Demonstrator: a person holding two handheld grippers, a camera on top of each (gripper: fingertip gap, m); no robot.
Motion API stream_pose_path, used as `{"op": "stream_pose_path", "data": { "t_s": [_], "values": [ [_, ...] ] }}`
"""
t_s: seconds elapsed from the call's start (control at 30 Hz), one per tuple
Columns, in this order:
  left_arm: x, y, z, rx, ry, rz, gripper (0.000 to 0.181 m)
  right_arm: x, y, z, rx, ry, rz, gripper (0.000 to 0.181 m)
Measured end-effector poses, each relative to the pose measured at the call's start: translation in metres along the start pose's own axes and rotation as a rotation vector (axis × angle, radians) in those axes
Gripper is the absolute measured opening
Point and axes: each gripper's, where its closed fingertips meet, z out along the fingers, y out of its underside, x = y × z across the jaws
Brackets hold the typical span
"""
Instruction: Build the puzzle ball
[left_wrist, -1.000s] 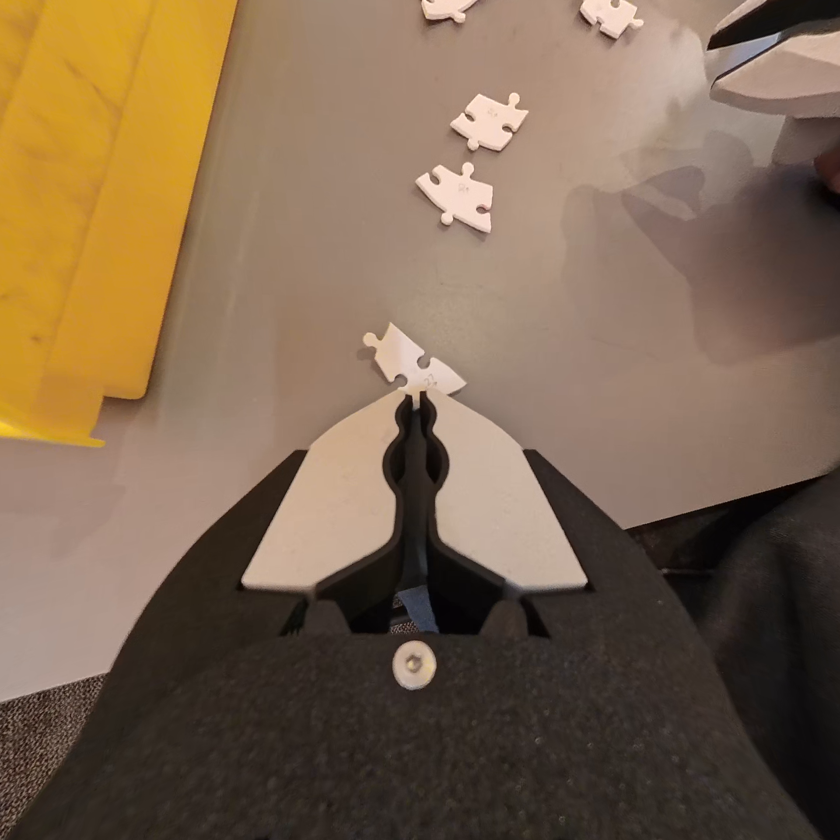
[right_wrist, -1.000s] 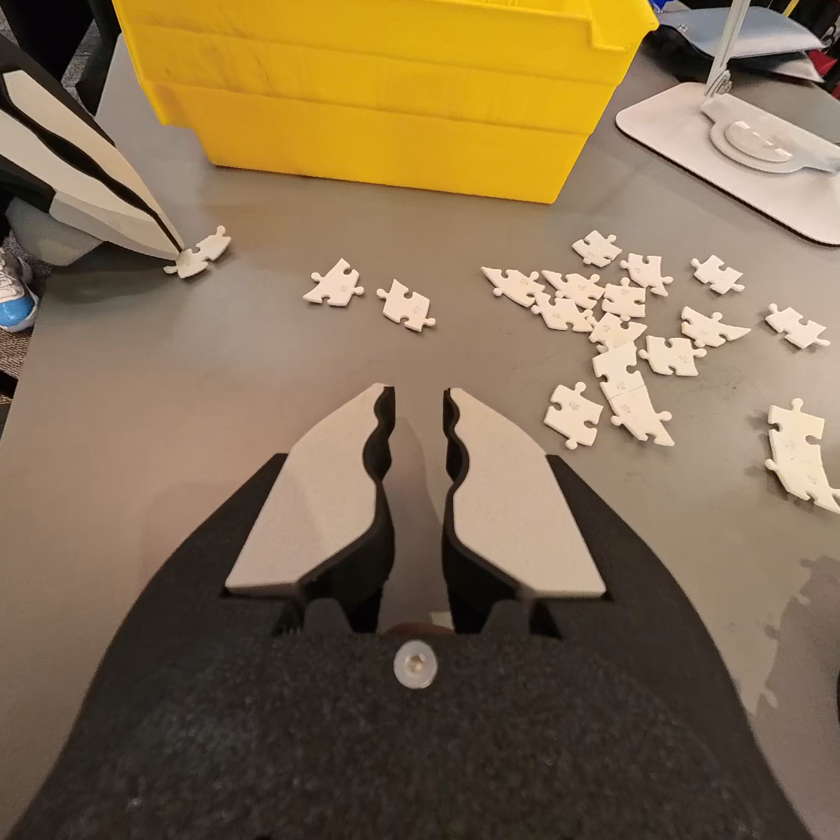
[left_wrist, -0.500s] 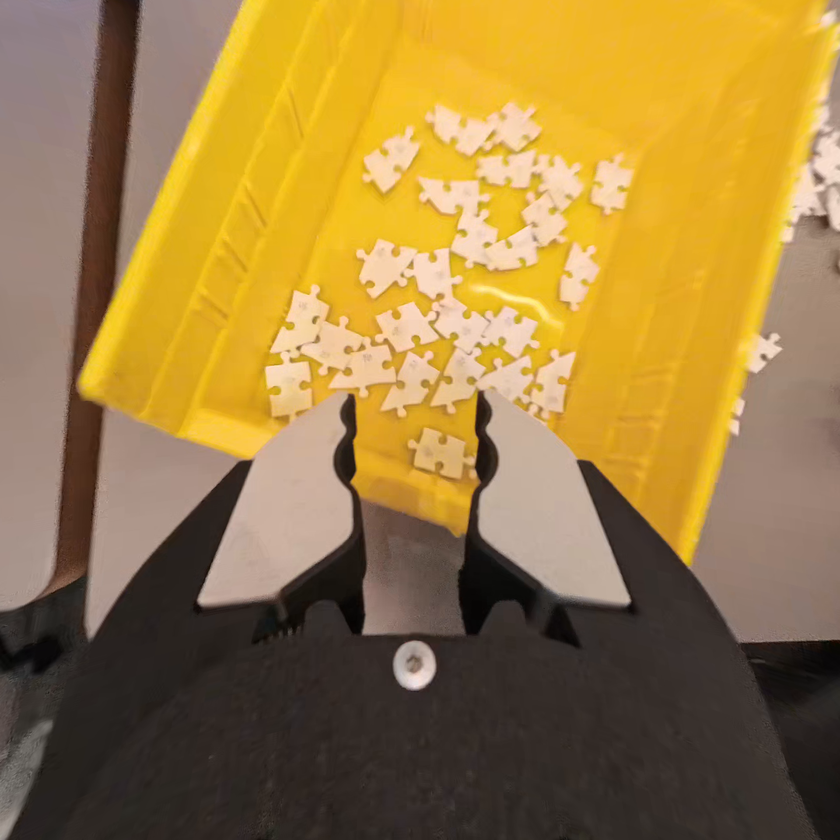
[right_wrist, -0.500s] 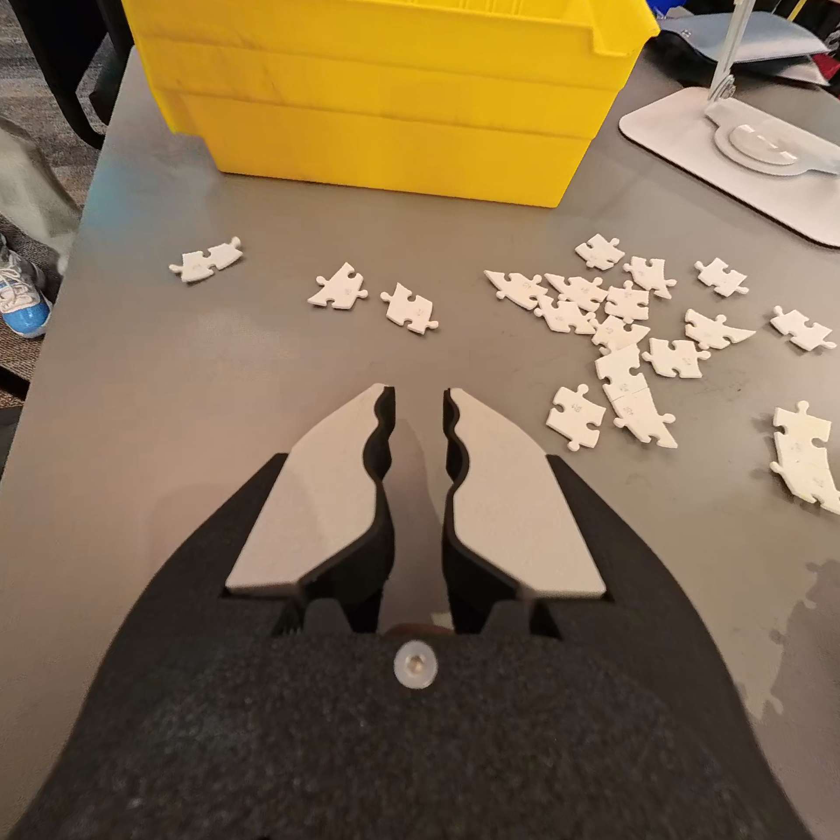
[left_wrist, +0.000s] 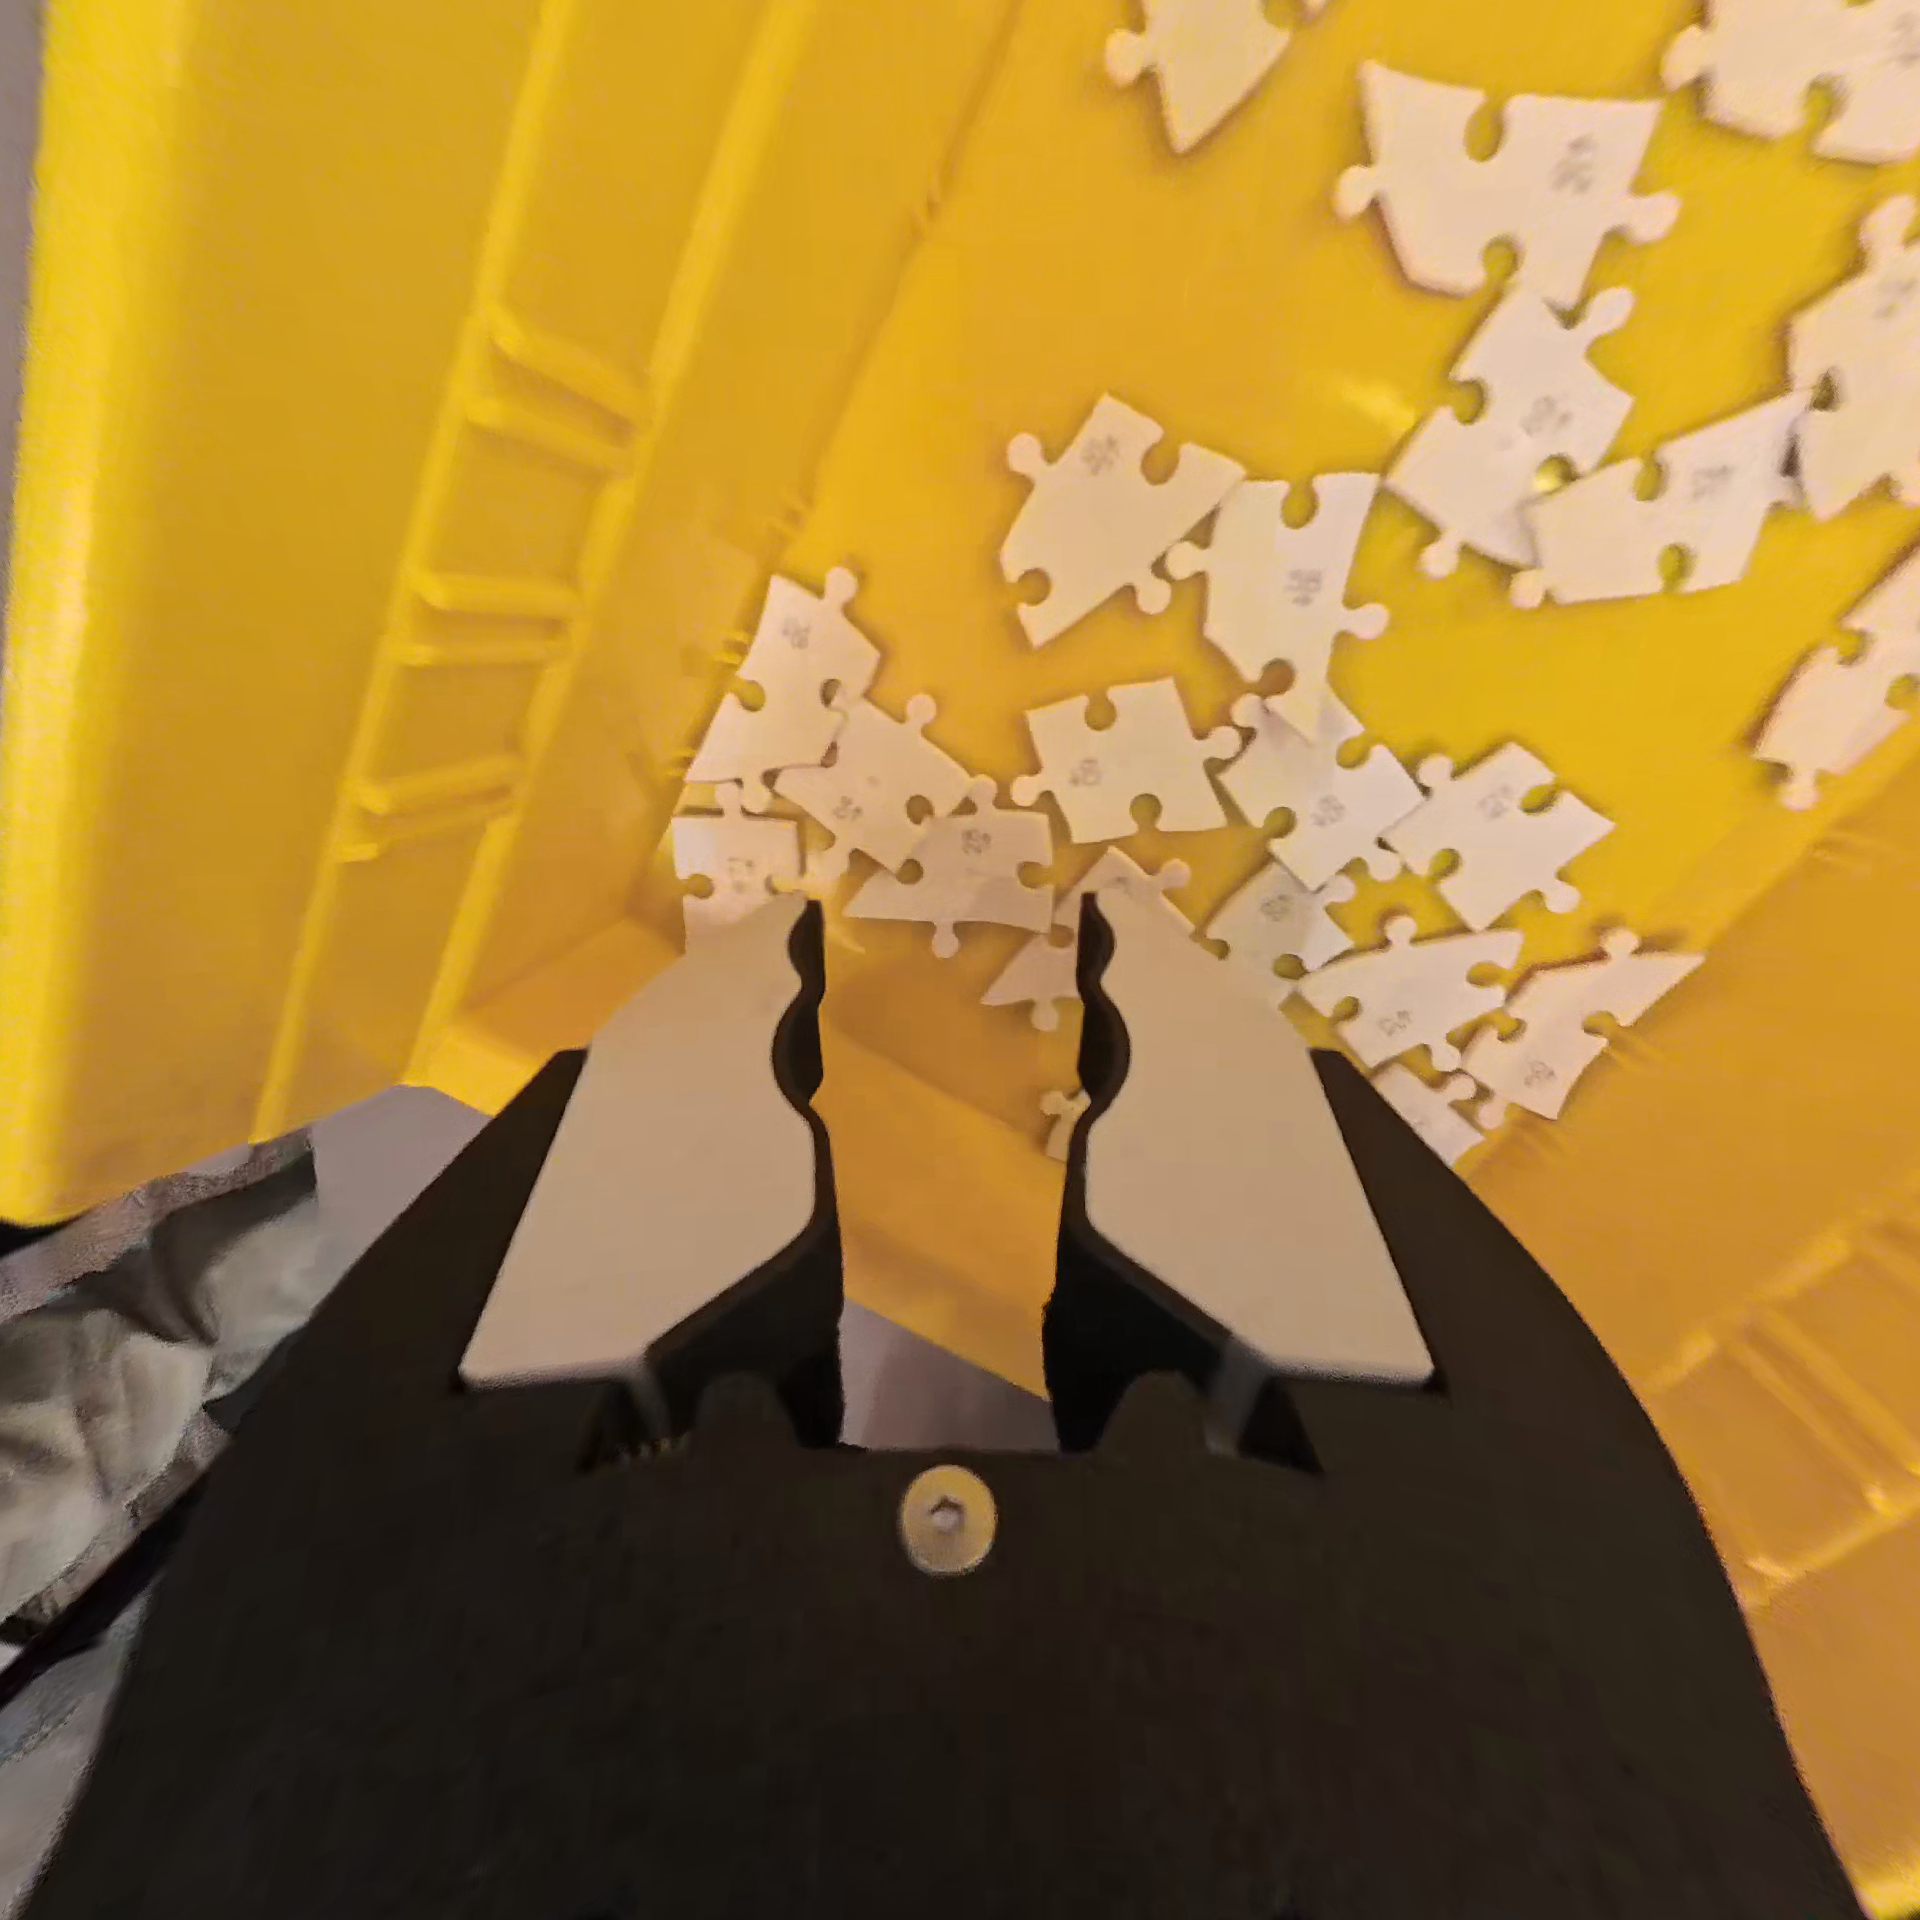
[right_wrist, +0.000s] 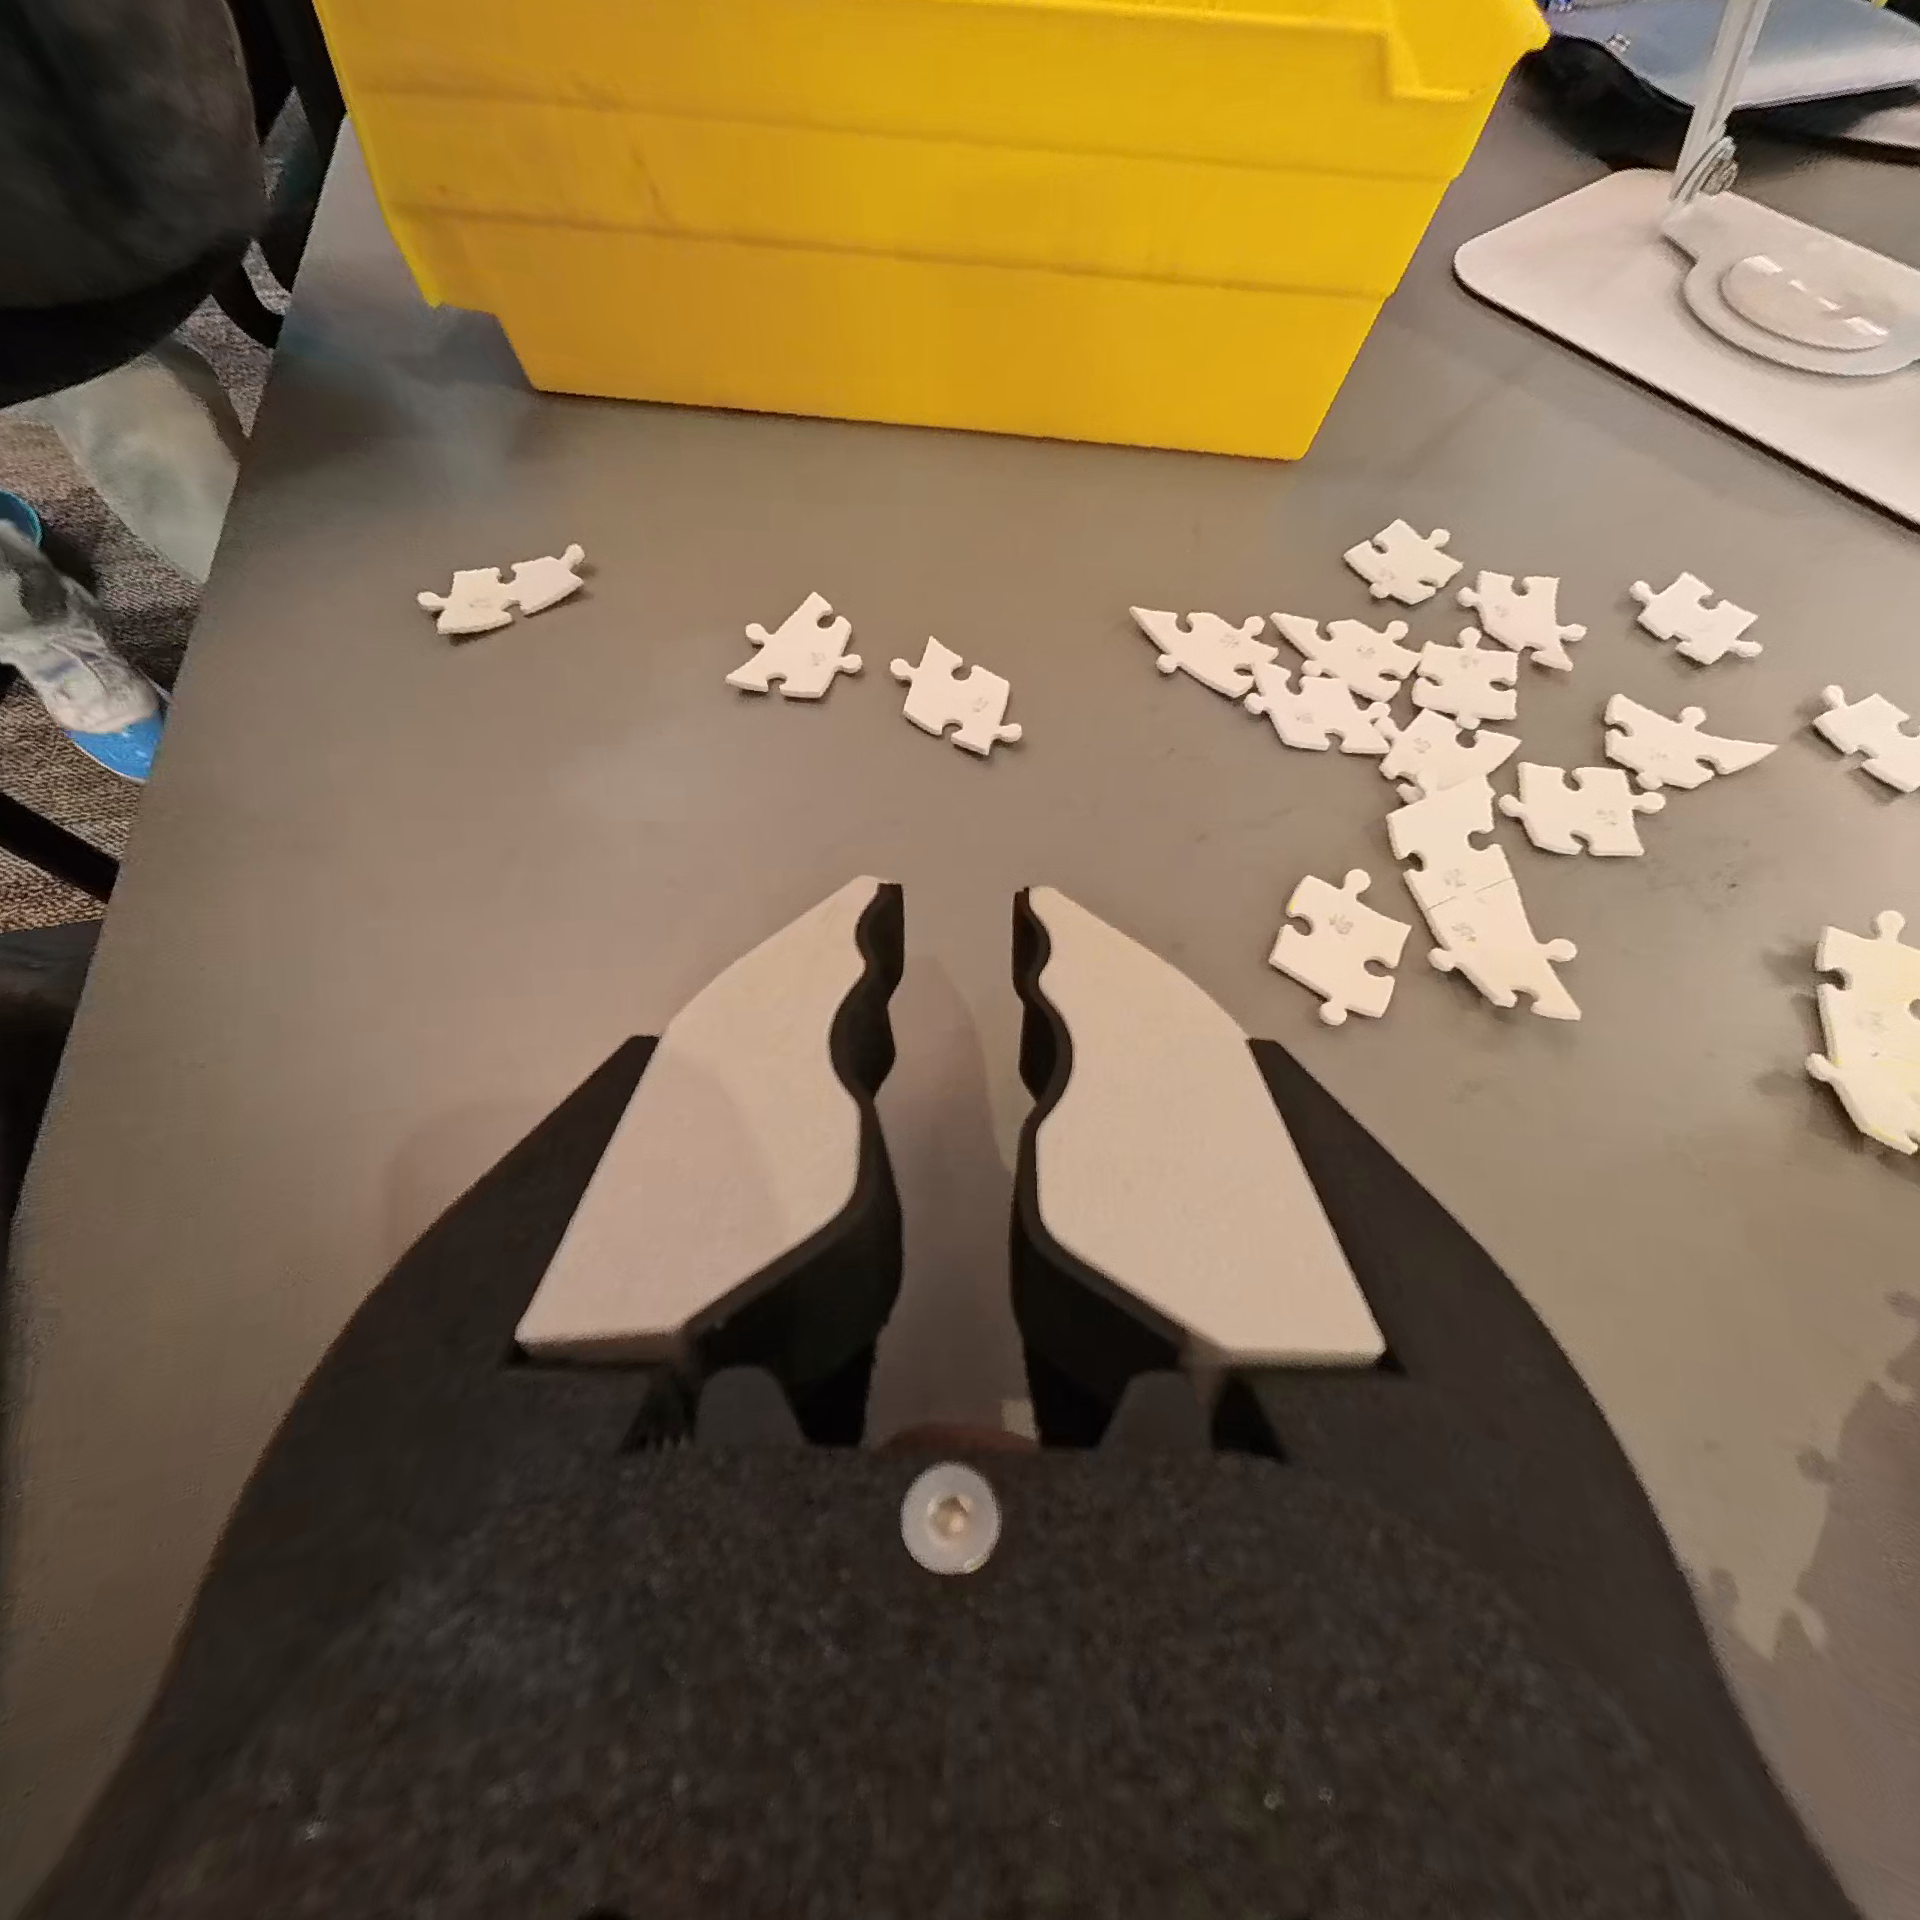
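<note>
Left claw (left_wrist: 945, 909), having released its joined pair (right_wrist: 504, 594) on the desk (right_wrist: 623, 831), now reaches with fingers apart and empty into the yellow bin (left_wrist: 623, 312) over loose puzzle pieces (left_wrist: 1122, 764); right claw (right_wrist: 958, 894) hovers parted, idle; fetching resumes.

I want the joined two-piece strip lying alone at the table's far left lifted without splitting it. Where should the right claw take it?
Grip the joined strip across its seam, so each finger lands partly on both halves. It lies flat on the table, well apart from other pieces, so the open right claw would probably do best coming from above, pinching its long edges.
</note>
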Motion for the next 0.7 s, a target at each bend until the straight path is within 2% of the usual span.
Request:
{"op": "stream_pose_path", "data": {
  "t_s": [0.13, 0.3, 0.57, 0.7],
  "values": [
    [0.009, 0.001, 0.001, -0.026, 0.001, 0.075, 0.048, 0.000, -0.001, -0.001, 0.008, -0.014, 0.017, 0.020],
    [-0.003, -0.002, 0.008, -0.052, -0.048, 0.119, 0.051, 0.001, -0.001, -0.001, 0.015, -0.027, 0.033, 0.020],
    [0.009, 0.004, 0.002, -0.083, 0.054, 0.198, 0.050, 0.000, 0.000, 0.000, 0.003, -0.027, 0.029, 0.019],
    [-0.006, 0.005, 0.010, -0.108, -0.028, 0.206, 0.054, -0.001, 0.000, 0.000, 0.001, -0.030, 0.024, 0.020]
  ]
}}
